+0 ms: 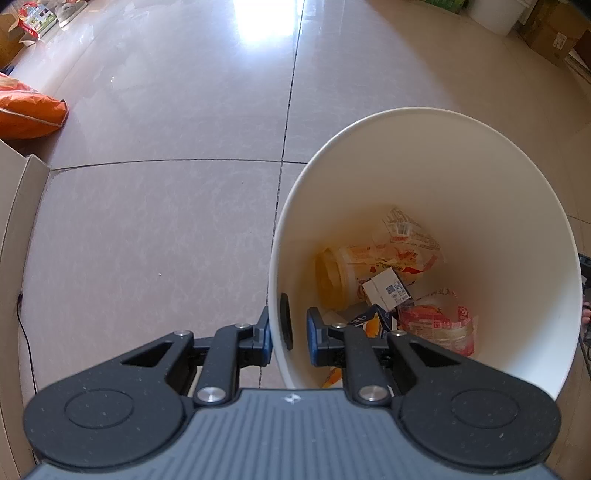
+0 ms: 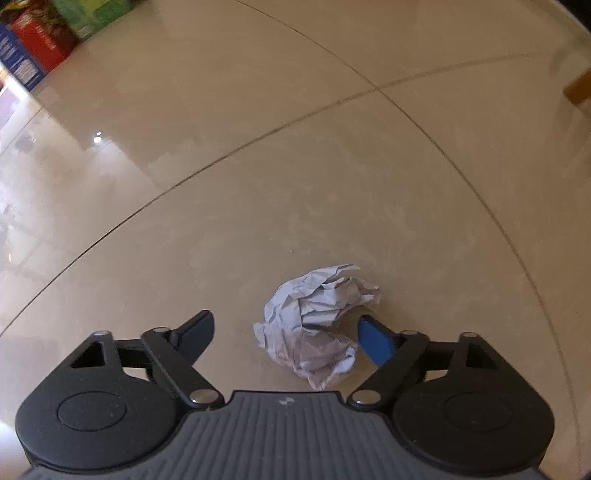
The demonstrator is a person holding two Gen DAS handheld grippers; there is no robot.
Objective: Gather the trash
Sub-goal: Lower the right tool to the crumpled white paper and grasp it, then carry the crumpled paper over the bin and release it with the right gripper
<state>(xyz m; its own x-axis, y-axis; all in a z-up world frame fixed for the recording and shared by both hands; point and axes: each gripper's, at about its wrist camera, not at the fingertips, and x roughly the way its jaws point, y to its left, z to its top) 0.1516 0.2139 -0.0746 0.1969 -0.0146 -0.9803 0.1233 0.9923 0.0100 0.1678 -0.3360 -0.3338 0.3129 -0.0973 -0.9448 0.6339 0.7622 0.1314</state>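
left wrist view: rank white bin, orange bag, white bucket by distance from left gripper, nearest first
1. White bin: its near rim sits between the left gripper fingers.
2. Orange bag: on the floor, far left.
3. White bucket: top right, across the room.

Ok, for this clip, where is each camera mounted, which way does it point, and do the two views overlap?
Left wrist: on the left hand-held gripper, looking down along its fingers, which straddle the white bin wall; trash inside.
Right wrist: on the right hand-held gripper, looking down at a crumpled paper ball lying between its spread fingers.
Shared: only the glossy tiled floor; no object appears in both, and no hand shows clearly.
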